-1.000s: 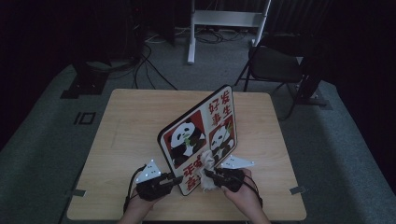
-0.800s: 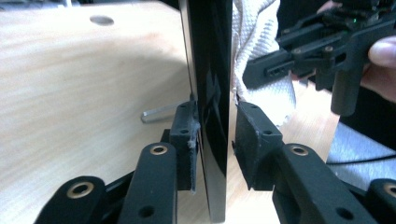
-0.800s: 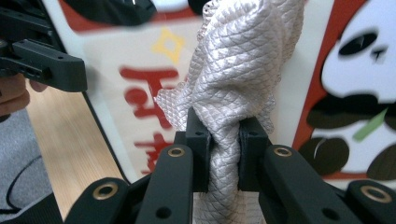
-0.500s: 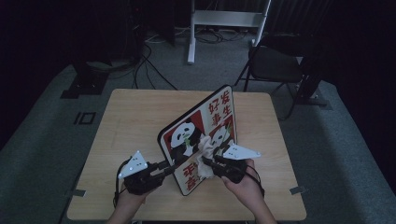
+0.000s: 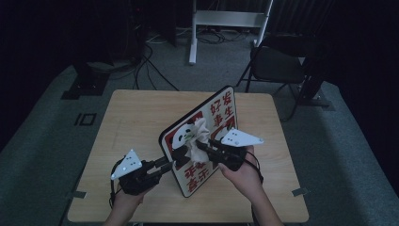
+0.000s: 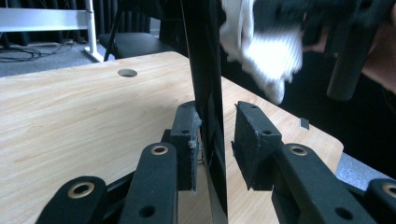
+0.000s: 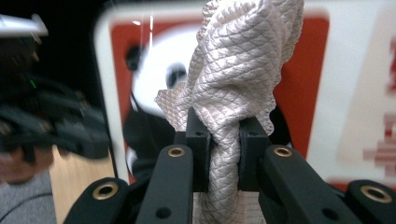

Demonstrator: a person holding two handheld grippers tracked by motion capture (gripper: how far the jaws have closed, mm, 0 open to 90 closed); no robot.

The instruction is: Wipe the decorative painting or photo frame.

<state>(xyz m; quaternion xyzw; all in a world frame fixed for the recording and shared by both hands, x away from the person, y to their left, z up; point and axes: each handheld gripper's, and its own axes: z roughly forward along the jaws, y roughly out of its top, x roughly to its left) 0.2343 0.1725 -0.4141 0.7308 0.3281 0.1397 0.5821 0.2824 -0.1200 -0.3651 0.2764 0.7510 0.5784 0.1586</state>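
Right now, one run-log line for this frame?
left hand-held gripper: jaws astride panda board edge, board tilted up off table | right hand-held gripper: shut on white cloth, cloth at board's printed face

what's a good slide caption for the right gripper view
Right hand-held gripper clamps a bunched white cloth against the panda board.

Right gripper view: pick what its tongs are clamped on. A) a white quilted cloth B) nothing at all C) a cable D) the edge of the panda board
A: the right tongs are squeezed on a bunched white quilted cloth, which is held up in front of the panda board.
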